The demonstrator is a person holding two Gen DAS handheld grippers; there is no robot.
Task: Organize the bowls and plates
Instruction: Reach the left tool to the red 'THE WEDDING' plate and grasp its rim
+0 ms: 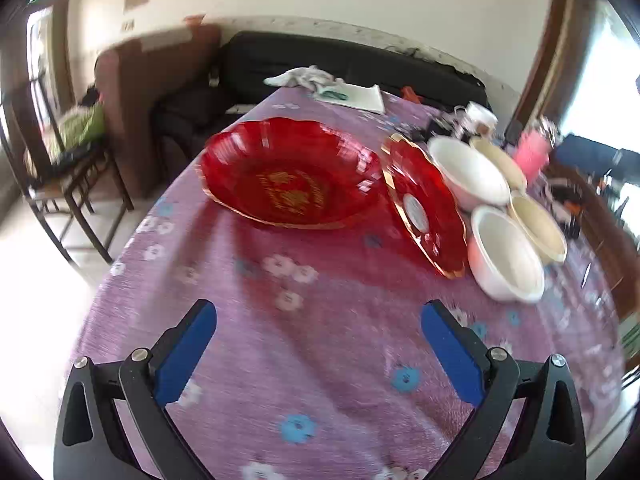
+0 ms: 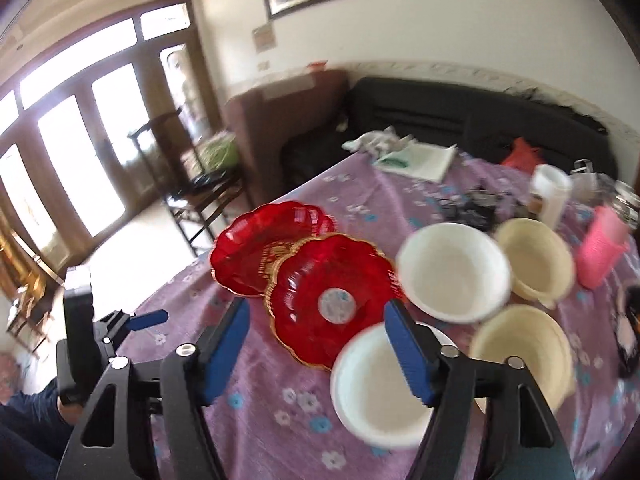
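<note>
On the purple flowered tablecloth (image 1: 320, 360) lies a large red scalloped plate (image 1: 288, 172) (image 2: 256, 240). A smaller red plate with a gold rim (image 1: 424, 208) (image 2: 304, 272) sits at its right, its edge overlapping the large plate. Right of them stand two white bowls (image 2: 454, 272) (image 2: 376, 392) and two cream bowls (image 2: 536, 256) (image 2: 524, 344). My left gripper (image 1: 318, 306) is open and empty above bare cloth, short of the plates. My right gripper (image 2: 317, 303) is open with nothing gripped, hovering above the small red plate and the near white bowl.
A pink cup (image 2: 604, 248), a white cup (image 2: 552, 196) and dark clutter sit at the far right. Papers and a cloth (image 2: 416, 156) lie at the far end. The table's left edge drops to the floor by a chair (image 2: 200, 184). A black sofa (image 2: 480, 112) stands behind.
</note>
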